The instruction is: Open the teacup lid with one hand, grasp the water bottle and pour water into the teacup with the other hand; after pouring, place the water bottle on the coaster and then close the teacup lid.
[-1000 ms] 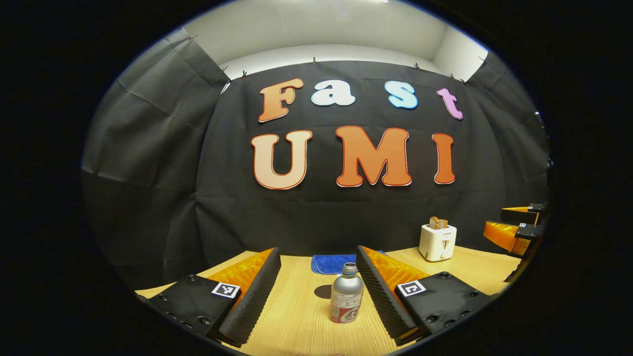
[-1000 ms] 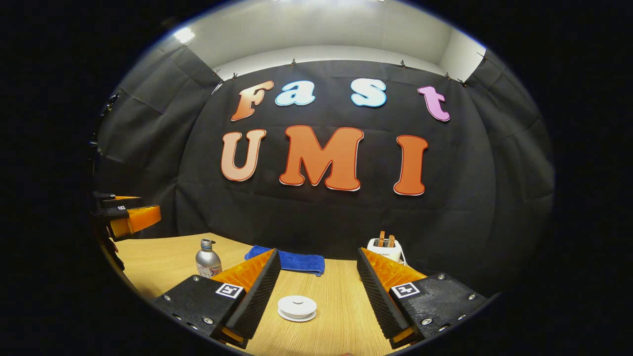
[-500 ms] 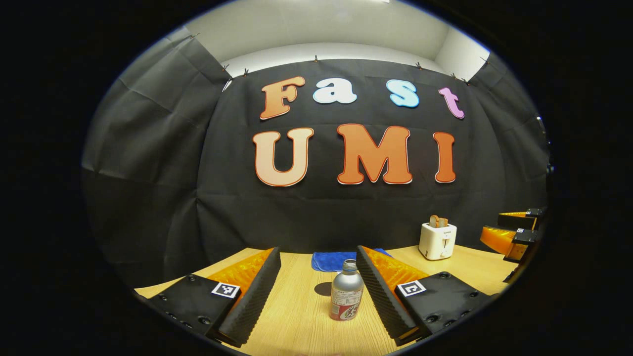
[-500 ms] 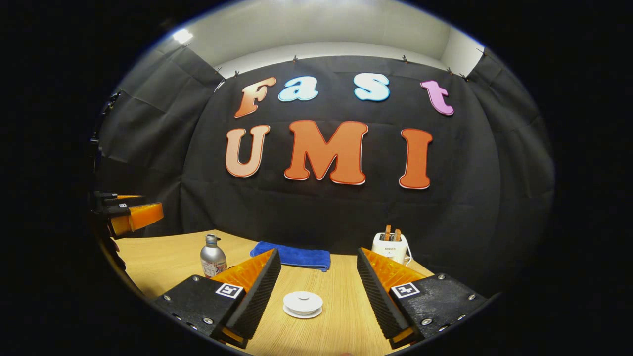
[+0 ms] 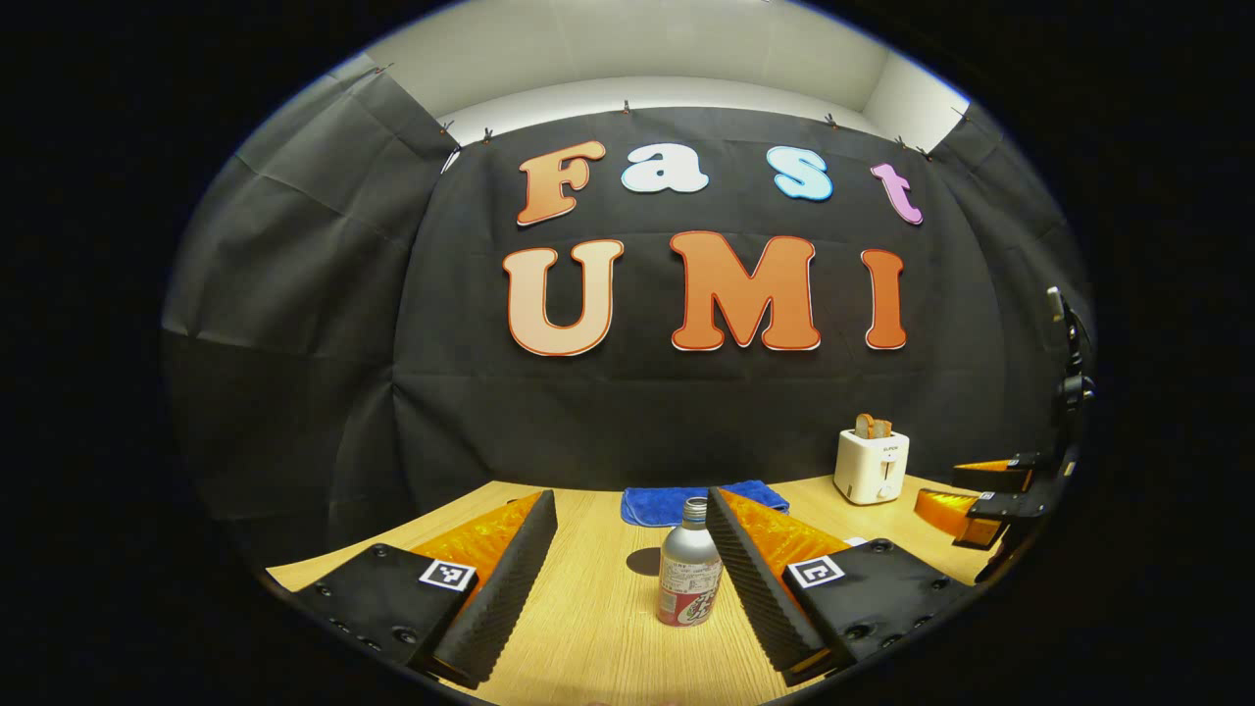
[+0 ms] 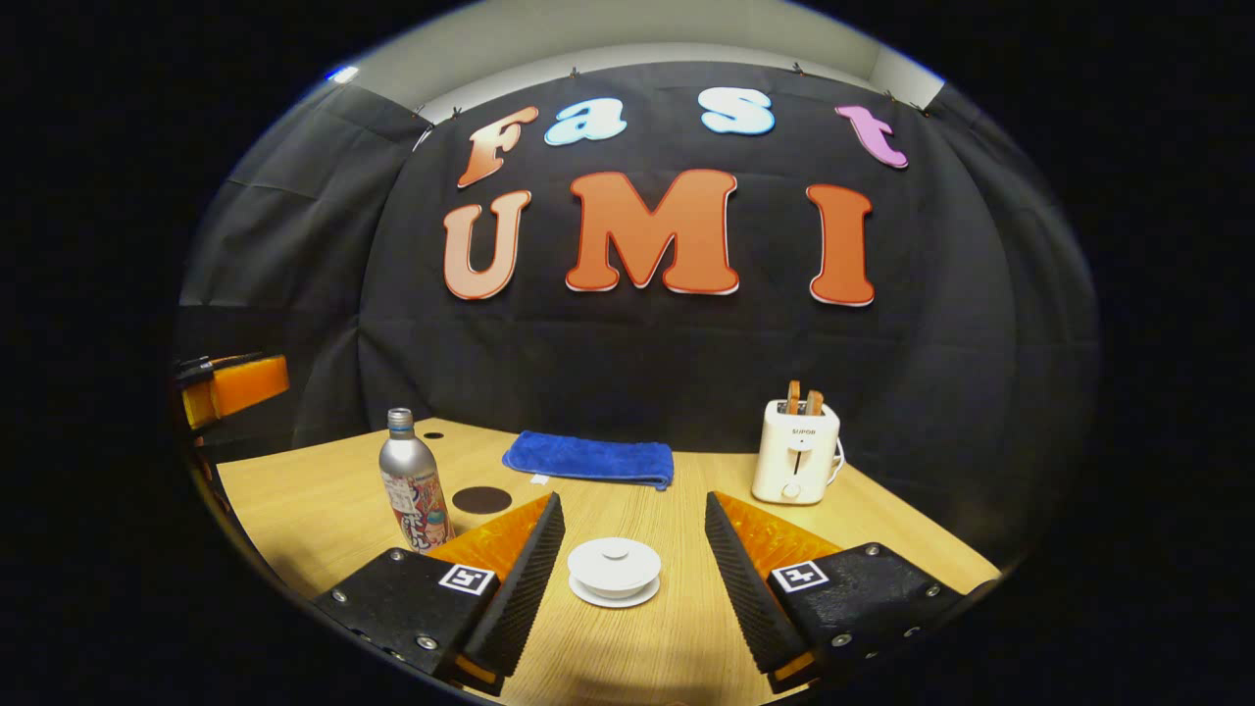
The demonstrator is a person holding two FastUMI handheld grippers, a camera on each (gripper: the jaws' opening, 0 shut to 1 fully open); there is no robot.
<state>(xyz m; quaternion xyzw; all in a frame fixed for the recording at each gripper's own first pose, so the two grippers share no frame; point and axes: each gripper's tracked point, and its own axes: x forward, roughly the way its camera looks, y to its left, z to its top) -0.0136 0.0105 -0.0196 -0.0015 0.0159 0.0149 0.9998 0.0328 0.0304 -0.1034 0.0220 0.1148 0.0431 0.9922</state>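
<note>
White teacup point(image 6: 614, 575), lid point(image 6: 615, 560) on, sits between the spread right gripper point(image 6: 634, 569) fingers; the water bottle point(image 5: 688, 579) stands against the released left gripper point(image 5: 632, 574)'s right finger, so closing off-centre could topple it.

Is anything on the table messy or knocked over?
Nothing stands out. The water bottle stands upright, the lid sits squarely on the teacup, the blue towel lies folded, and the toaster is upright. No spills.
</note>
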